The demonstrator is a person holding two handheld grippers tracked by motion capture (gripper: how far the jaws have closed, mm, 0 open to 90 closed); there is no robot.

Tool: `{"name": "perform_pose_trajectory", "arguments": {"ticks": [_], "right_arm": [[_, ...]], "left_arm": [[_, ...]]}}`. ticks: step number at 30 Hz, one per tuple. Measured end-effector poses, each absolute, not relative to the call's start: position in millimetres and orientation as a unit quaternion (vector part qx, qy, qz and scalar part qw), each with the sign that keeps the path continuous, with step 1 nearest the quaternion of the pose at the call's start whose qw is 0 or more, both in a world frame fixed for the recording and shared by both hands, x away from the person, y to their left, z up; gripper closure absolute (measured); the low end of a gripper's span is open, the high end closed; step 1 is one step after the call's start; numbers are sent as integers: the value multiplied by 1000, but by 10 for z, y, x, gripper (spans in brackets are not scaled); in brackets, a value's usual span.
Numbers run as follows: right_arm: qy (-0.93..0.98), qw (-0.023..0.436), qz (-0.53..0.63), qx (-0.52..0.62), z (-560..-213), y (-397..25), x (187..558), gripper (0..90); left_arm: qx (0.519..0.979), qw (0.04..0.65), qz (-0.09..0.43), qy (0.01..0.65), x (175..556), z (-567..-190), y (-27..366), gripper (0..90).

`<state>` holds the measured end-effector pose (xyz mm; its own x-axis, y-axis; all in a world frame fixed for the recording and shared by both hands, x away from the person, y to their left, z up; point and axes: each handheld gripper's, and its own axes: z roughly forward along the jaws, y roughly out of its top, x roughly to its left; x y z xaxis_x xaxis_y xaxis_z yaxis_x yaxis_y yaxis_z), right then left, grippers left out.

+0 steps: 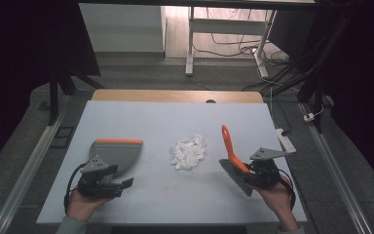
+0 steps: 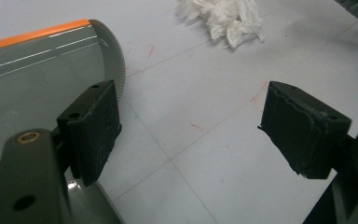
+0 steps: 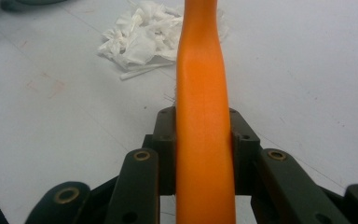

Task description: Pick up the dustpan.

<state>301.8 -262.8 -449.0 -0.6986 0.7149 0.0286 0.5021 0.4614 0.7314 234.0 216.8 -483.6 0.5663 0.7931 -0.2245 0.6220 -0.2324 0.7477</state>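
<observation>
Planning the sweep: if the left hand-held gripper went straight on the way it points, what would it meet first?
Probably the paper scraps; the left hand-held gripper stands open over bare table, the dustpan off to one side.

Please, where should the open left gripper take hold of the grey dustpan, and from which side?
Probably at the dustpan's narrow handle end nearest the person. The left gripper sits open just beside it, so come from the near side, leaving the orange-edged lip flat on the table.

Dim room, grey floor

White-legged desk (image 1: 191,44) behind the pale table (image 1: 126,117); cables (image 1: 233,46) (a loose tangle) beneath it.
</observation>
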Motion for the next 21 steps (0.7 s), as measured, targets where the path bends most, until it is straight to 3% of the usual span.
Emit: {"name": "perform_pose_trajectory", "arguments": {"ticks": [9,21], "right_arm": [[842,143,373,362,-4483,-2623,3011,703],[844,143,371,361,-4487,-2614,3008,703]], "left_arm": [[774,418,104,464,2327,-4752,2153,208],[747,372,117,539,2400,-4698,2243,194]]}}
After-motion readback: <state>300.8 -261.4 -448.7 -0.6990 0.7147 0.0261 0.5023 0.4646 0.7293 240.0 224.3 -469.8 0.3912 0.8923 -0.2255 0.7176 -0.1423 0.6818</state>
